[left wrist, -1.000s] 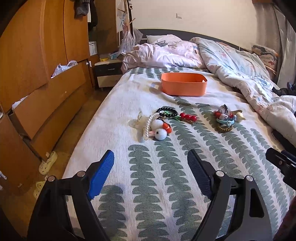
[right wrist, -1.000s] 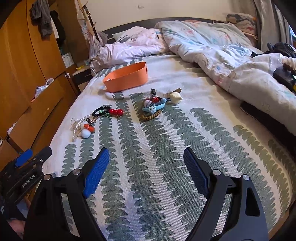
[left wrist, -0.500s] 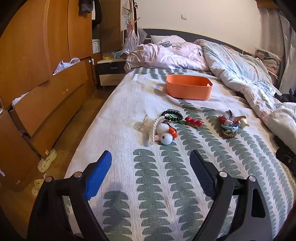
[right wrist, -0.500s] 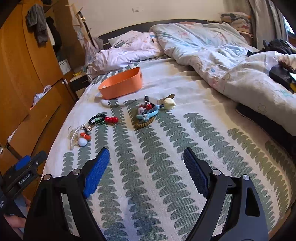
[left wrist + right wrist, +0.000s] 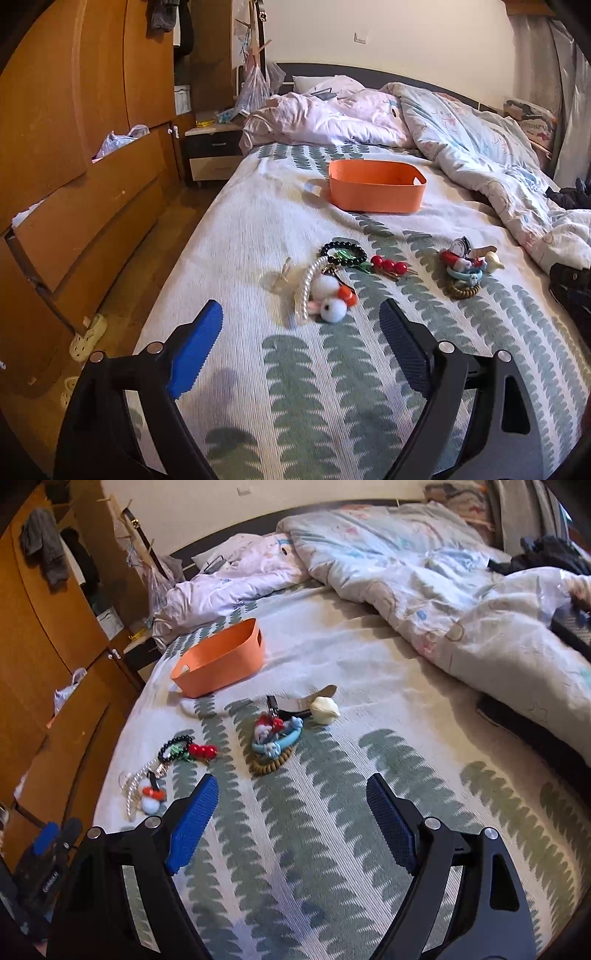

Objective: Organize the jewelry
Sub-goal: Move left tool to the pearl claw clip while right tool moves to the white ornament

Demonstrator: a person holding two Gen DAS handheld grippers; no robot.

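Note:
An orange bin [image 5: 376, 186] [image 5: 221, 662] stands on the patterned bedspread. In front of it lie two small heaps of jewelry. The left heap has a pearl strand [image 5: 308, 286], white pompoms [image 5: 332, 306], a black bead bracelet [image 5: 341, 253] [image 5: 173, 746] and red beads [image 5: 388, 266] [image 5: 201, 751]. The right heap has a blue ring [image 5: 275, 742], a brown coiled band [image 5: 460, 290] [image 5: 269, 764] and a cream piece [image 5: 324, 709]. My left gripper [image 5: 301, 319] hangs open just short of the left heap. My right gripper [image 5: 291, 795] is open and empty, short of the right heap.
A rumpled duvet [image 5: 480, 155] covers the bed's far and right side. Wooden wardrobe and drawers [image 5: 74, 166] stand to the left, with a nightstand [image 5: 212, 155] and slippers [image 5: 88, 336] on the floor. The left gripper's body [image 5: 40, 864] shows low left in the right wrist view.
Both grippers have moved forward over the bed toward the jewelry, so the heaps look nearer. The right view has tilted a little. Both stay open and empty.

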